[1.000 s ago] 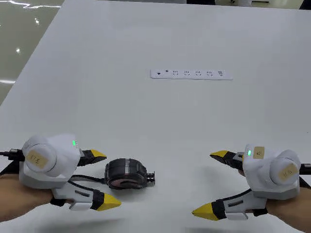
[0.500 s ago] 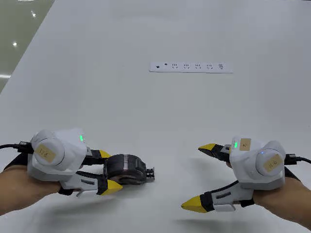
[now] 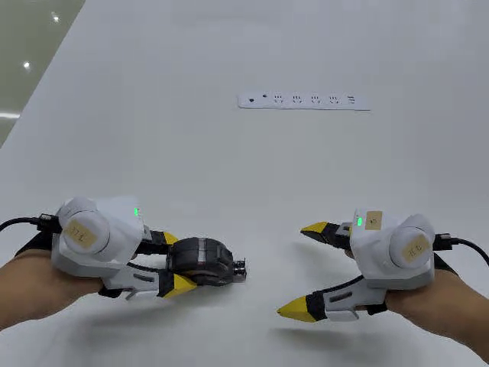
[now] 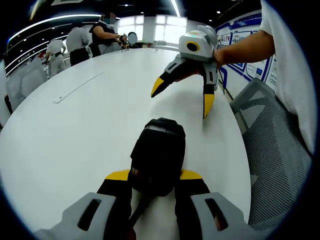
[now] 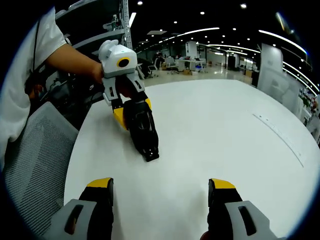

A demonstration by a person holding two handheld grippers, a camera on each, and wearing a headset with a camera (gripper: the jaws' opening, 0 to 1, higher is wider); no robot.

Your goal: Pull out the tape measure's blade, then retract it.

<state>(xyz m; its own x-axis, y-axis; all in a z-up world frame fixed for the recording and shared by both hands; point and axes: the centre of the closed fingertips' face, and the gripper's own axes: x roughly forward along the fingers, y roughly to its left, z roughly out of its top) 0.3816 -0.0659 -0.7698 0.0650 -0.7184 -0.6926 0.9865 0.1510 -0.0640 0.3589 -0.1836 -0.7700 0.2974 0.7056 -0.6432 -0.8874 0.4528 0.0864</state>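
Note:
A black tape measure (image 3: 205, 260) lies on the white table (image 3: 229, 168) at the near left, its blade tip (image 3: 239, 269) pointing right and the blade drawn in. My left gripper (image 3: 176, 261) is shut on its body, a yellow tip on each side. In the left gripper view the case (image 4: 159, 152) sits squeezed between the fingertips (image 4: 118, 175). My right gripper (image 3: 304, 269) stands open a hand's width to the right, holding nothing. The right gripper view looks along its own open gripper (image 5: 160, 183) at the tape measure (image 5: 141, 125) and the left gripper (image 5: 134, 111).
A white power strip (image 3: 304, 101) lies flat at the far middle of the table. A mesh office chair (image 4: 280, 150) stands at the table's near edge. People stand at the far end of the room (image 4: 100, 37).
My left gripper slid right over the tape measure and narrowed from wide open onto its case. The right gripper drifted a little left and stayed open.

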